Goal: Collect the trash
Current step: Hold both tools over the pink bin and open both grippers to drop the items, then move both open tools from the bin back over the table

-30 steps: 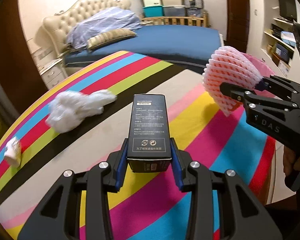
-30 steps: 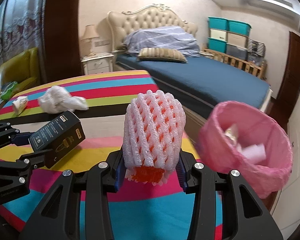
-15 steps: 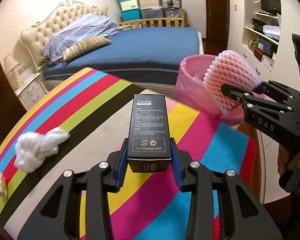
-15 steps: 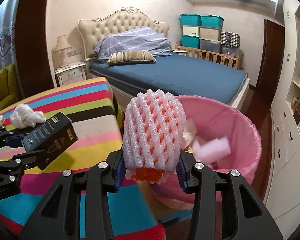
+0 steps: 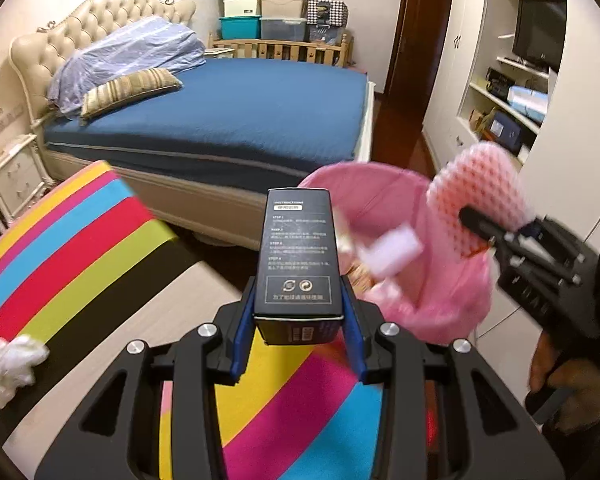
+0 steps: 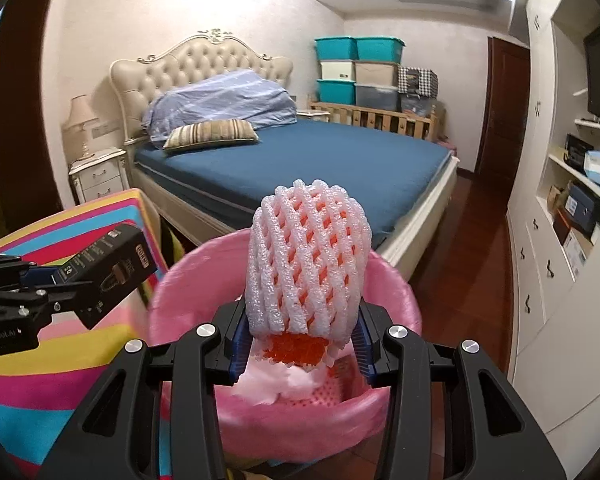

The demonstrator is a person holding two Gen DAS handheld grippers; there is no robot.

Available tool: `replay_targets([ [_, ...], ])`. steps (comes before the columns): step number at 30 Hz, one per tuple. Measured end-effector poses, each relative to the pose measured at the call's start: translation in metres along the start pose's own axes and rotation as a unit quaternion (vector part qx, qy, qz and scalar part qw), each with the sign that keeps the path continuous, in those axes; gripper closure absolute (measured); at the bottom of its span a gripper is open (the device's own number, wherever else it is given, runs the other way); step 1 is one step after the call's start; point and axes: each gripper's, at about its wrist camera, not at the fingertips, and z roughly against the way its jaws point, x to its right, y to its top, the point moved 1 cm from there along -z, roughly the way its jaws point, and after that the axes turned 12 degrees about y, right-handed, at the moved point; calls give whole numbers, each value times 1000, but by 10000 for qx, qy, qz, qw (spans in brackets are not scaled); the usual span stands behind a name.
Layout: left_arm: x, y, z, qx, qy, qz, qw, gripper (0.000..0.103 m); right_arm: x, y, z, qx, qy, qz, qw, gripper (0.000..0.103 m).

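Both loads, the black box and foam net, have swung toward the pink bin (net now above it).

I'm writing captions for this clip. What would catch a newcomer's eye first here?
Most striking is the white foam fruit net with an orange one tucked inside, gripped in the right gripper right over the pink-lined trash bin. Next, the black box clamped in the left gripper, over the rainbow-striped tablecloth at the bin's edge. Behind both stands the blue bed.
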Motion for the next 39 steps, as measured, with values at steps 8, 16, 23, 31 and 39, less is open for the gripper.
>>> replay_targets([
  [8, 41, 38, -30, 115, -126, 45, 9998, 65, 25, 1, -25, -244, -56, -48, 9997, 61],
  [16, 52, 39, -41, 100, -360, 97, 9993, 47, 31, -7, -38, -343, -87, -180, 9992, 47],
  [23, 22, 25, -16, 378, -24, 234, 9990, 20, 26, -8, -31, -260, -186, -169, 9993, 37],
  [31, -36, -16, 44, 916, 1063, 46, 9901, 5, -20, -1, -16, -128, 98, 243, 9996, 29],
  [39, -93, -68, 78, 771, 1861, 55, 9795, 5, -115, 6, -27, -191, 879, 706, 9934, 25],
])
